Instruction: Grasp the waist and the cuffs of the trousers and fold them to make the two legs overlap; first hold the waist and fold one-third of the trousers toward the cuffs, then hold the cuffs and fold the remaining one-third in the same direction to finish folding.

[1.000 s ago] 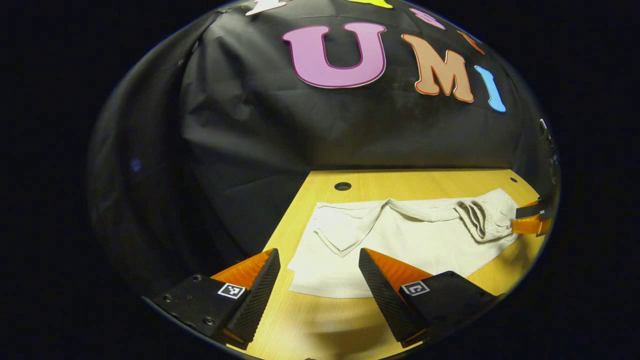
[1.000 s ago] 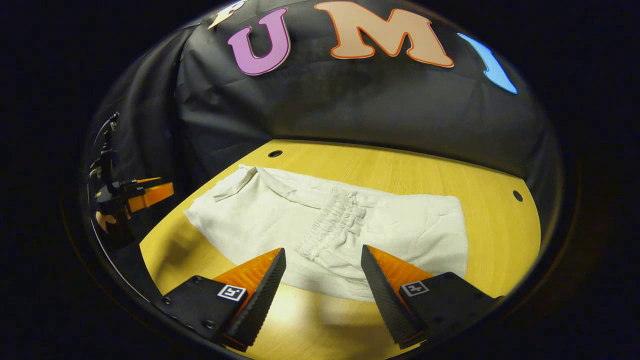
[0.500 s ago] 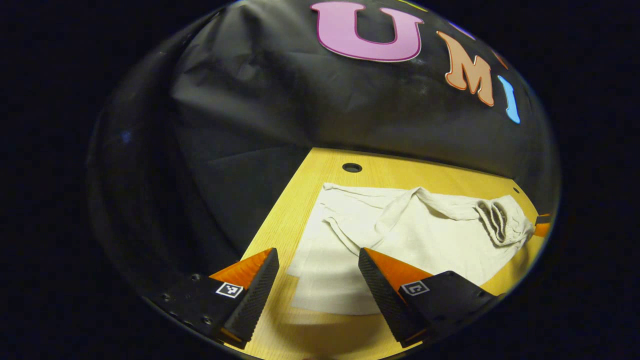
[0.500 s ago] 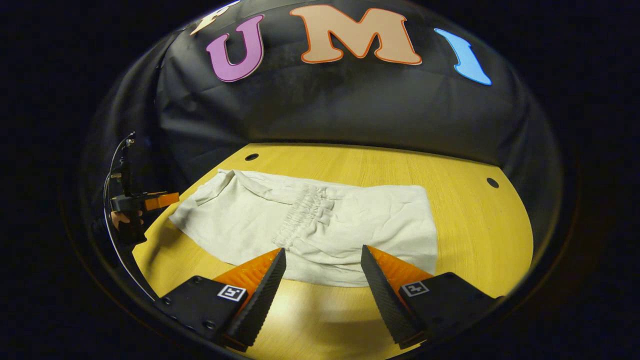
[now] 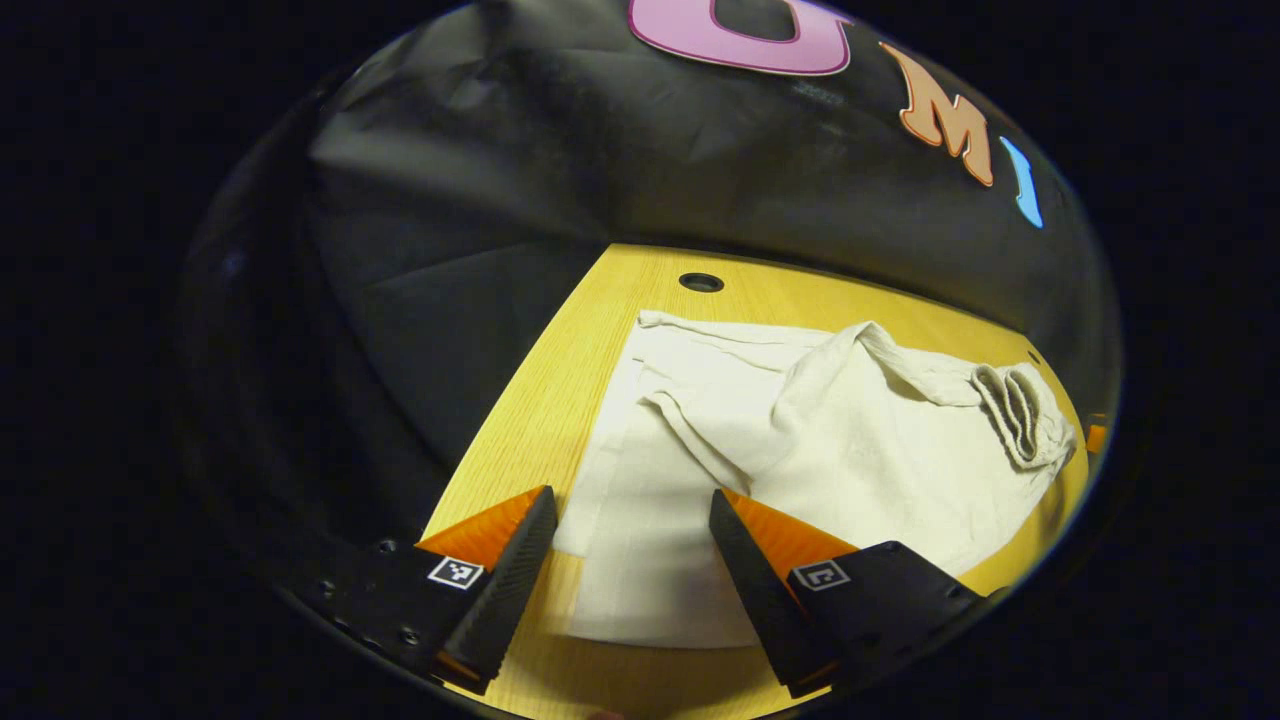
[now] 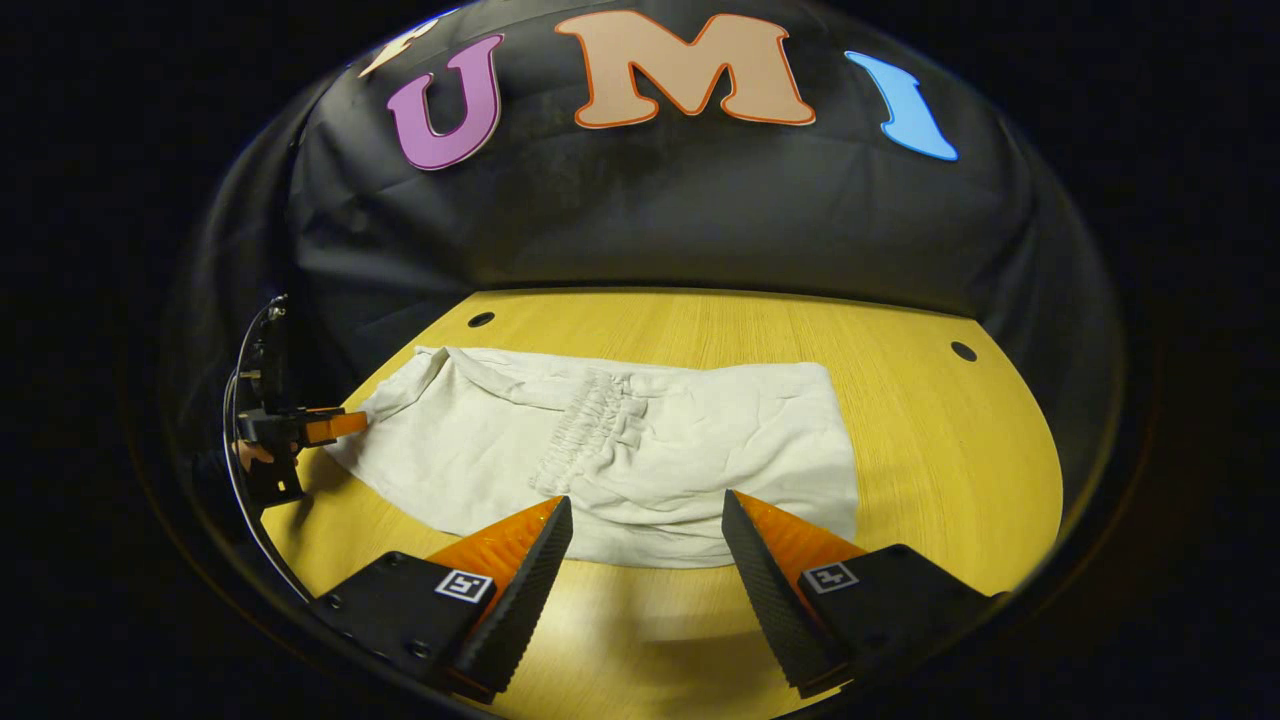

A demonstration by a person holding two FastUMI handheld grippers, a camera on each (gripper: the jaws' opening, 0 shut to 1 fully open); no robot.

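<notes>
on the table [image 6: 930,420] the trousers [image 6: 640,450] lie soft and limp, likely light; grip the cuff edge [image 5: 640,590]. left gripper [image 5: 632,545] and right gripper [image 6: 646,545] gape wide, empty.

left gripper view low at the trousers [image 5: 800,450] cuff end, right gripper view facing the waist side, sharing table [image 6: 940,440]

**Wooden table in a black-draped booth**

A light yellow wooden table [image 6: 930,440] with visible grain fills the lower scene. A small round hole [image 6: 481,319] sits near its far left corner, another hole [image 6: 963,351] near the far right corner. Behind the far edge hangs a wrinkled black cloth wall [image 6: 700,210]. Light falls brightly on the tabletop; the surroundings stay dark.
</notes>
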